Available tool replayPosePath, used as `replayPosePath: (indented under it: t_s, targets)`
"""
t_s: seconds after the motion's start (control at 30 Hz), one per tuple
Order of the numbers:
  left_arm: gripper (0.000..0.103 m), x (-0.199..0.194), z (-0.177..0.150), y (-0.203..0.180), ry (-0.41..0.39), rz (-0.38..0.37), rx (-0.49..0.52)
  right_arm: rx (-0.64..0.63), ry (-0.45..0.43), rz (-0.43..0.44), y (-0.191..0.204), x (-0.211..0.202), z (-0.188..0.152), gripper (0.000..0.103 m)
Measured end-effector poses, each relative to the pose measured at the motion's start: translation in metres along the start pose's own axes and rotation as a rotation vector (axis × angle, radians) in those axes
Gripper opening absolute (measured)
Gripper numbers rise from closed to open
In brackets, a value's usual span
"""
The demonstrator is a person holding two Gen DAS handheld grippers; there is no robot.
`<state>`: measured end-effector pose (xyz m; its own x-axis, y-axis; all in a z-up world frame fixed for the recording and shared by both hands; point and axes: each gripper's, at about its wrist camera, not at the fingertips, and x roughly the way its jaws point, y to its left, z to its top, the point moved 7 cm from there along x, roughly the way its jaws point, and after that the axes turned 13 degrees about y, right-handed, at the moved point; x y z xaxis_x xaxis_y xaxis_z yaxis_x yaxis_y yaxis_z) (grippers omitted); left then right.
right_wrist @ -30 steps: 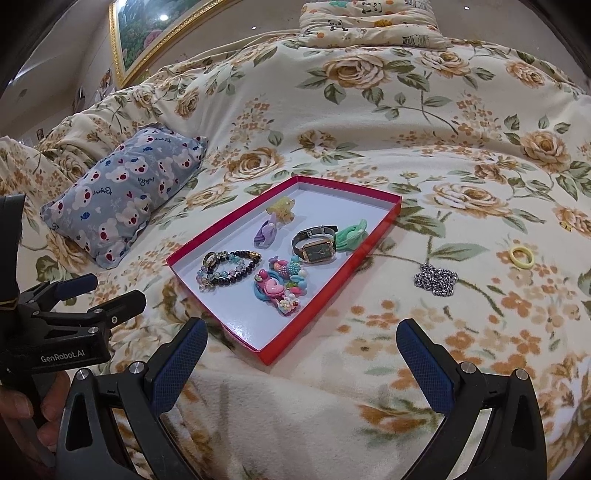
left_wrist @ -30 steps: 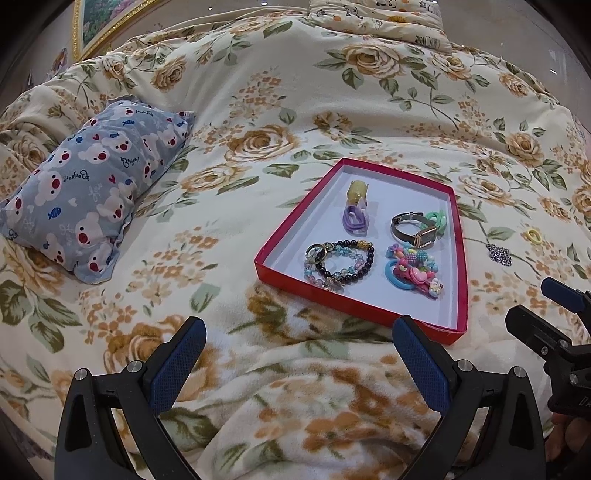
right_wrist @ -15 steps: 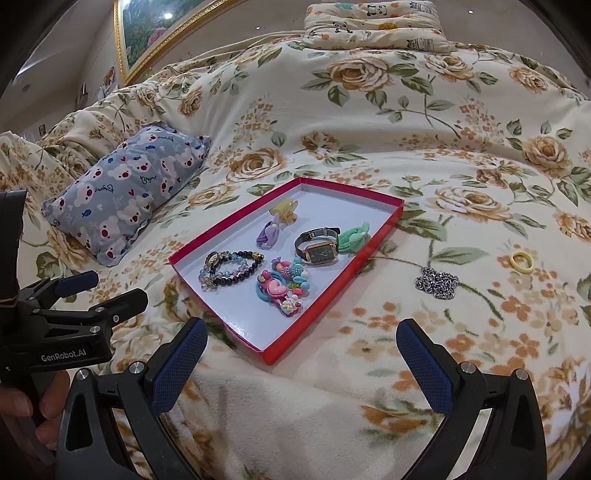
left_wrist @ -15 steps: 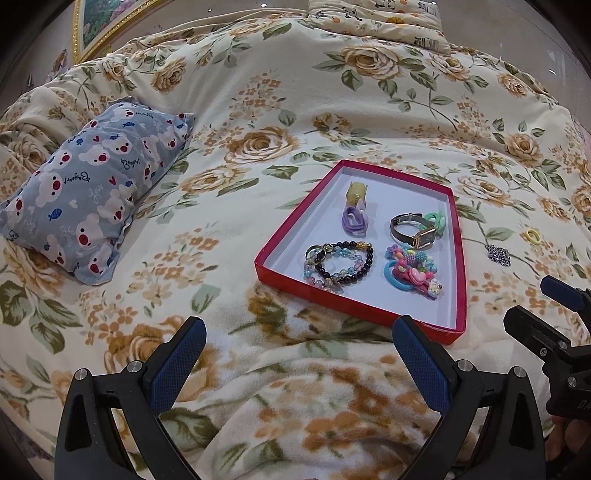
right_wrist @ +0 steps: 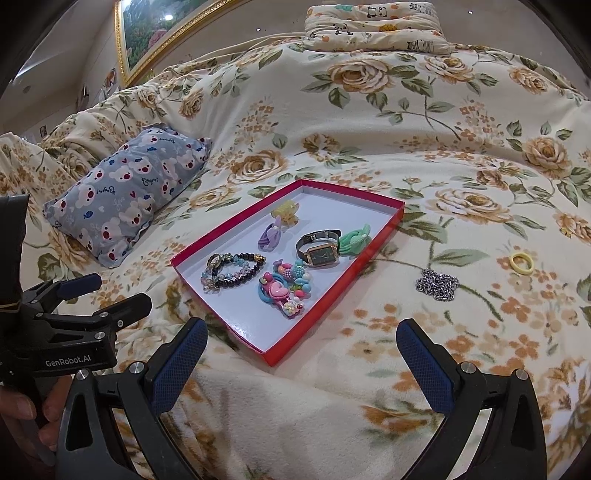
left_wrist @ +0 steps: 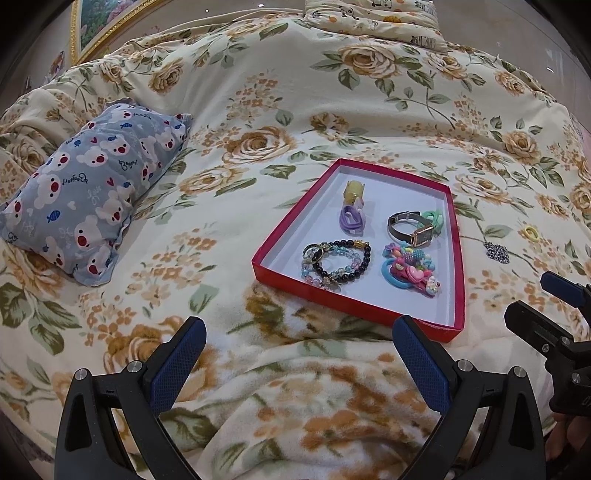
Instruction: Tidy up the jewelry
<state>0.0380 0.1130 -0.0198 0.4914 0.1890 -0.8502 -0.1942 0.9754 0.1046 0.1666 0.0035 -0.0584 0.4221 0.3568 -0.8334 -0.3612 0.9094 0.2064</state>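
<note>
A red tray [right_wrist: 334, 297] with a white floor lies on the floral bed; it also shows in the left wrist view [left_wrist: 354, 304]. In it lie a watch [right_wrist: 321, 253], beaded bracelets [right_wrist: 231, 271], colourful hair clips [right_wrist: 286, 290], a purple tie [right_wrist: 269, 236], a green tie [right_wrist: 354, 240] and a yellow clip [right_wrist: 284, 214]. A silver chain [right_wrist: 437, 286] and a yellow ring [right_wrist: 521, 263] lie on the blanket right of the tray. My left gripper [left_wrist: 295, 363] and right gripper [right_wrist: 299, 363] are open and empty, near the tray's front edge.
A grey bear-print pillow [left_wrist: 88, 195] lies left of the tray. A panda-print pillow [right_wrist: 373, 26] sits at the bed's far end, with a gold-framed picture [right_wrist: 155, 33] on the wall. A fleece blanket fold [right_wrist: 295, 417] lies under both grippers.
Both grippers have drifted slightly; the scene has shifted a little in each view. Nothing was picked up or moved.
</note>
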Motion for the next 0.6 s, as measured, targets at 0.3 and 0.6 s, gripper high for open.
replayPosePath:
  t_s: [0.3, 0.6]
  targets:
    - [0.102, -0.0003, -0.0005, -0.0006, -0.002, 0.0, 0.0, -0.001, -0.001, 0.0, 0.0003, -0.0007, 0.0005, 0.103]
    - [0.102, -0.0013, -0.0012, -0.0013, -0.006, 0.001, 0.004, 0.0, -0.003, 0.0, 0.001, -0.0023, 0.0011, 0.103]
